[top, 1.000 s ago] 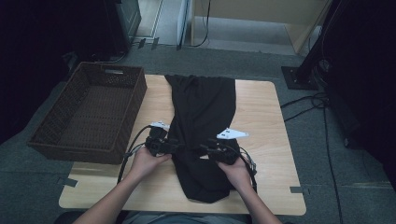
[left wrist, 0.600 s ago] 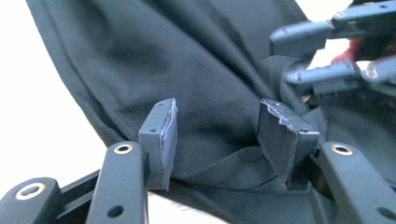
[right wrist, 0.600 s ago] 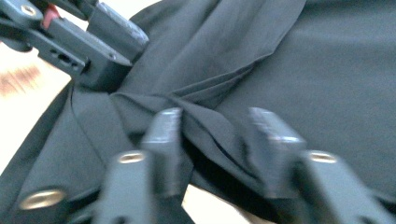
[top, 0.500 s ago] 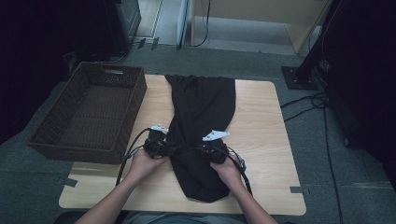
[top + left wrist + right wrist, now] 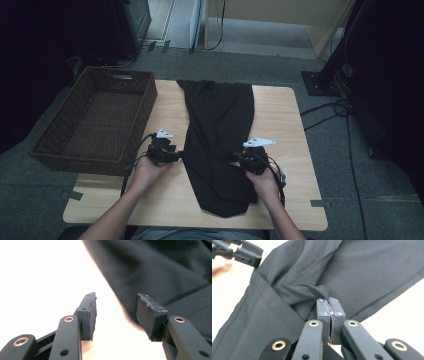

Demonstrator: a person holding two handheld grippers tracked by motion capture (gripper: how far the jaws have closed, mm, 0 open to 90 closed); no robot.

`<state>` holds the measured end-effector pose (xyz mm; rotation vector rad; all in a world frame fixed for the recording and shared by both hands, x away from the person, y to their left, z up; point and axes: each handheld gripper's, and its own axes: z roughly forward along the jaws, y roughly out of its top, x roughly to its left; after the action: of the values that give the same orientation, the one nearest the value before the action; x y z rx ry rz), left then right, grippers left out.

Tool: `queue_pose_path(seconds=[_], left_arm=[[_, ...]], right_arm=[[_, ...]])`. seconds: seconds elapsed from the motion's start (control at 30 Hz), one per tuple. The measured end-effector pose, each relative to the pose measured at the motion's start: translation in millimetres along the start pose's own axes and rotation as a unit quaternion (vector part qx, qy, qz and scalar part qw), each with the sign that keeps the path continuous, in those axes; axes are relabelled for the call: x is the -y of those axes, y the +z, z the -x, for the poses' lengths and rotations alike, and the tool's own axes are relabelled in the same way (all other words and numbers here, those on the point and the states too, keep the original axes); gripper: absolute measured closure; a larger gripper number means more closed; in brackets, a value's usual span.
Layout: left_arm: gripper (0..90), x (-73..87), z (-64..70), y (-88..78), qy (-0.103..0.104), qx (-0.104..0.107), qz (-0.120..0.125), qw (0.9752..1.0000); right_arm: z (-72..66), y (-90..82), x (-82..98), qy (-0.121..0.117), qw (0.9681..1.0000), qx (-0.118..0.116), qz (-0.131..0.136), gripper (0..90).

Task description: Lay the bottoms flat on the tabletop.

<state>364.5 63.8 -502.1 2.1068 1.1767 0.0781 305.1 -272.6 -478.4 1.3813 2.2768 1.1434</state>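
Observation:
A long black garment (image 5: 220, 115) lies lengthwise down the middle of the wooden table (image 5: 280, 115). My right gripper (image 5: 235, 159) sits at its right side, pointing left. In the right gripper view this gripper (image 5: 330, 307) is shut on a pinched-up fold of the black cloth (image 5: 367, 272). My left gripper (image 5: 182, 155) is at the garment's left edge, pointing right. Its jaws stand open in the left gripper view (image 5: 116, 315), with the cloth's edge (image 5: 162, 270) just beyond the right pad (image 5: 147, 315) and bare table between the pads.
A dark woven basket (image 5: 120, 76) stands on the table's left side, close behind my left hand. Bare wood lies to the right of the garment and along the front edge. Cables and a stand base (image 5: 320, 82) are on the floor beyond the table.
My right hand has shifted to the right, away from the garment's middle, so the two hands are farther apart. The left hand has hardly changed place.

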Motion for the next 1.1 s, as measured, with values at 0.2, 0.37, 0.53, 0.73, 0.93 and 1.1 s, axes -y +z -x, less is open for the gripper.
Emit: queue_pose_path(seconds=[0.2, 0.37, 0.53, 0.73, 0.93, 1.1], left_arm=[[48.0, -8.1, 14.3, -10.0, -0.009, 0.064, 0.034, 0.9973], [40.6, -15.2, 45.7, -12.8, 0.025, 0.139, 0.059, 0.9883], [34.5, -18.2, 59.9, -7.4, 0.033, 0.171, 0.049, 0.9836], [37.1, -13.3, 48.5, -6.3, 0.02, 0.133, 0.03, 0.9905], [37.2, -11.4, 46.2, -0.1, 0.009, 0.137, 0.027, 0.9902], [36.2, -21.6, 49.9, 0.4, 0.013, 0.143, 0.04, 0.9888]], right_arm=[[-2.2, -16.8, -16.5, 0.021, 0.9966, -0.039, 0.07, 88.9], [-16.6, -29.2, -41.5, -0.007, 0.9946, -0.031, 0.098, 88.7], [-27.8, -30.8, -49.5, -0.02, 0.9934, -0.034, 0.108, 88.8], [-28.3, -56.3, -57.0, -0.026, 0.9872, -0.019, 0.156, 88.9], [-14.4, -50.5, -48.6, -0.013, 0.9928, 0.0, 0.119, 88.8], [-7.4, -27.8, -25.2, -0.007, 0.9981, -0.015, 0.06, 88.6]])
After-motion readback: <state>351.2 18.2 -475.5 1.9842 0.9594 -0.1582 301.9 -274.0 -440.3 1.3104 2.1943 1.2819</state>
